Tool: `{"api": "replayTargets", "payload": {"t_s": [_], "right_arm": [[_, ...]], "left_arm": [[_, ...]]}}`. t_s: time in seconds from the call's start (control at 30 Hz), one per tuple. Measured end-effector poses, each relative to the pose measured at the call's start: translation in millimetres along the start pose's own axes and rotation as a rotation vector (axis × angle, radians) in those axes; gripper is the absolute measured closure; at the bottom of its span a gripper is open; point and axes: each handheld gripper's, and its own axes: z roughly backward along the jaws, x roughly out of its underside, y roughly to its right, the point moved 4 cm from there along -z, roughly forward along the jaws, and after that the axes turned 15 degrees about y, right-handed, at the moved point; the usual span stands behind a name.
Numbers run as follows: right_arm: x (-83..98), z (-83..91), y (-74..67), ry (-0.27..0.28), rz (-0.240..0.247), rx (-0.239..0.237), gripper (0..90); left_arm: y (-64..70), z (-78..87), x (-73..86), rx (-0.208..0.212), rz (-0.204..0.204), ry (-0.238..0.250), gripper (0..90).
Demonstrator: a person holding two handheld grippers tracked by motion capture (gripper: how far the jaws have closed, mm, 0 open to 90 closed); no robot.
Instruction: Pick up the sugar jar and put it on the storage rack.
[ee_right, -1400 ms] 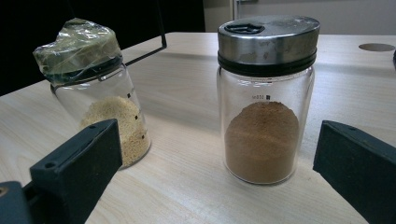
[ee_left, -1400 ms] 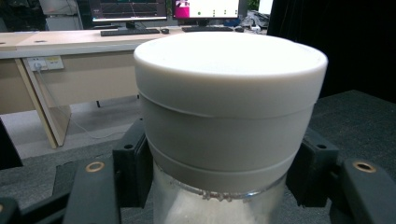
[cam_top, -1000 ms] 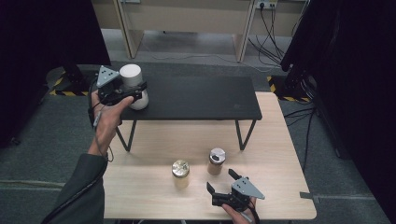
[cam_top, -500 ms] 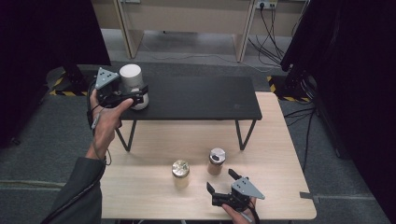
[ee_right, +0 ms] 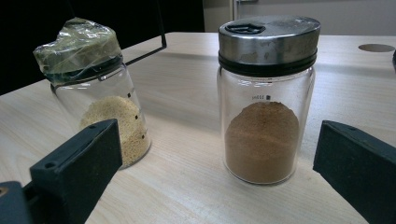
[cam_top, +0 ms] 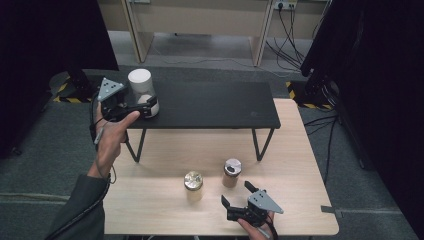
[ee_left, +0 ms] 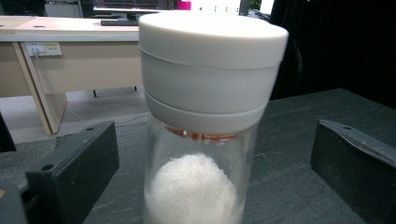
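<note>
The clear glass jar with a tall white plastic cap (ee_left: 205,121), part filled with white grains, stands upright at the far left end of the low black shelf (cam_top: 210,102), which rests on dark metal legs on the pale wooden table (cam_top: 295,165). The left gripper (cam_top: 142,106) is set around the jar's lower half; its jaws have just been opening and now stand spread wide, one on each side of the glass with a gap on both sides, so the pads do not press on it. The person's left hand (cam_top: 111,135) carries this gripper from the near left. On the near part of the table, two more jars stand close together: a glass jar with a steel shaker lid (ee_right: 266,100) holding brown powder, and to its left a glass jar capped with crumpled plastic film (ee_right: 95,88) holding yellowish grains. The right gripper (cam_top: 237,200) hovers near them, jaws apart, gripping nothing.
</note>
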Motion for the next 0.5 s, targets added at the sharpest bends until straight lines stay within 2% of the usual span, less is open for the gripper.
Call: {"api": "replayTargets", "payload": {"t_s": [0.2,0.5], "right_arm": [[0.0,0.1,-0.1,0.000,0.000,-0.001,1.3],[0.0,0.0,0.0,-0.002,-0.002,0.000,1.3]], "left_arm": [[3.7,5.6,5.3,0.020,0.004,-0.004,0.7],[5.1,17.6,10.2,0.048,0.024,0.023,0.7]]}}
